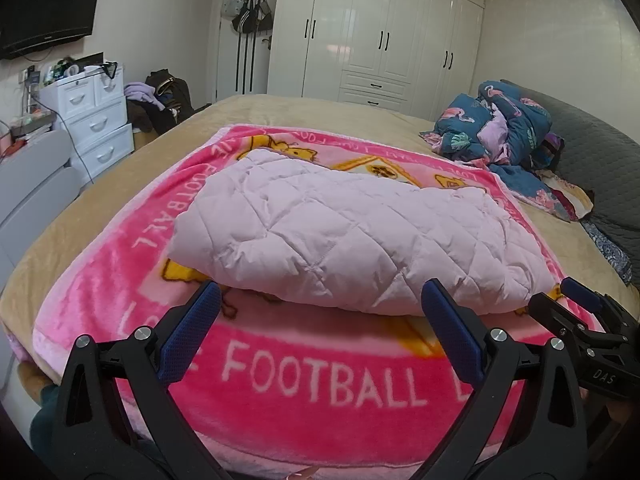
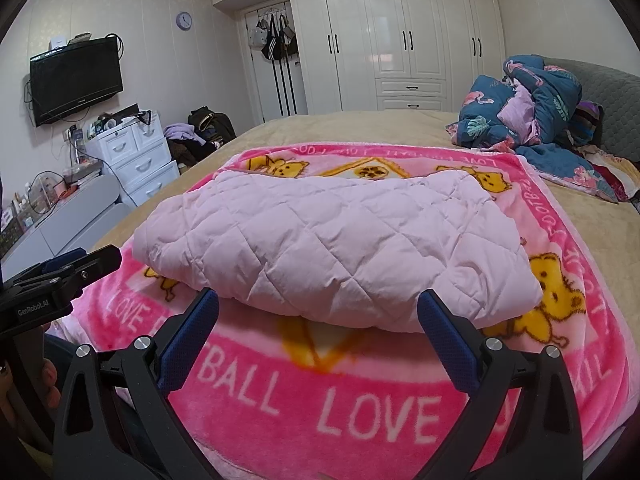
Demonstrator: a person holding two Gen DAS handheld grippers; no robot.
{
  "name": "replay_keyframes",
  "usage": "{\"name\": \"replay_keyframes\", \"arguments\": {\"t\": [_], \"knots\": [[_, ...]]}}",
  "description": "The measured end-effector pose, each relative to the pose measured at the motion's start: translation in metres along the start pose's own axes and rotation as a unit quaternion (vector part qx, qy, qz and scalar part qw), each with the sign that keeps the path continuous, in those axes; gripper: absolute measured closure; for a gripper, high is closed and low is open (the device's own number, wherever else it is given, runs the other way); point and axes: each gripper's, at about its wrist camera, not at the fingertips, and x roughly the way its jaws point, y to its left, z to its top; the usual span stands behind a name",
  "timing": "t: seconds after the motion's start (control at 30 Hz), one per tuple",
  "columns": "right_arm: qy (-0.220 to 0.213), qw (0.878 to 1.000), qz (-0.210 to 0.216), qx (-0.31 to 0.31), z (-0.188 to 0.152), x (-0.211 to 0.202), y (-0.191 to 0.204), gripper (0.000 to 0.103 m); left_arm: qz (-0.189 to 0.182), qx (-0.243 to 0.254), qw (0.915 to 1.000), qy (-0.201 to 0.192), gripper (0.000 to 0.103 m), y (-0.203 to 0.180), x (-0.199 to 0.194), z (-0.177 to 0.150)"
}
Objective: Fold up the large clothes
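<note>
A pale pink quilted garment [image 1: 344, 236] lies folded into a thick bundle on a pink "LOVE FOOTBALL" blanket [image 1: 320, 384] spread on the bed. It also shows in the right wrist view [image 2: 332, 248]. My left gripper [image 1: 320, 304] is open and empty, just short of the bundle's near edge. My right gripper [image 2: 318, 308] is open and empty too, just before that same edge, to the right of the left one. The right gripper shows at the right edge of the left wrist view [image 1: 580, 312]. The left gripper shows at the left edge of the right wrist view [image 2: 68, 272].
The blanket [image 2: 360, 412] lies on a tan bedspread [image 1: 328, 110]. A crumpled blue flamingo duvet [image 1: 500, 128] is heaped at the far right by the grey headboard [image 1: 592, 148]. White drawers [image 1: 96, 120], a wall TV [image 1: 48, 12] and a white wardrobe [image 1: 380, 32] stand beyond the bed.
</note>
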Motion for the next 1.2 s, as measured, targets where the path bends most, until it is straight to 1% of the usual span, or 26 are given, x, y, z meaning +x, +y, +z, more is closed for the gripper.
{"name": "replay_keyframes", "arguments": {"t": [0.43, 1.2], "knots": [[0.002, 1.0, 0.002, 0.0, 0.0004, 0.0003, 0.0007, 0.004, 0.001, 0.001, 1.0, 0.0, 0.009, 0.0002, 0.0, -0.0001], [-0.002, 1.0, 0.002, 0.001, 0.0006, -0.0021, 0.0022, 0.004, 0.015, 0.0, 0.9999, 0.002, 0.009, 0.0057, -0.0023, 0.0008]]}}
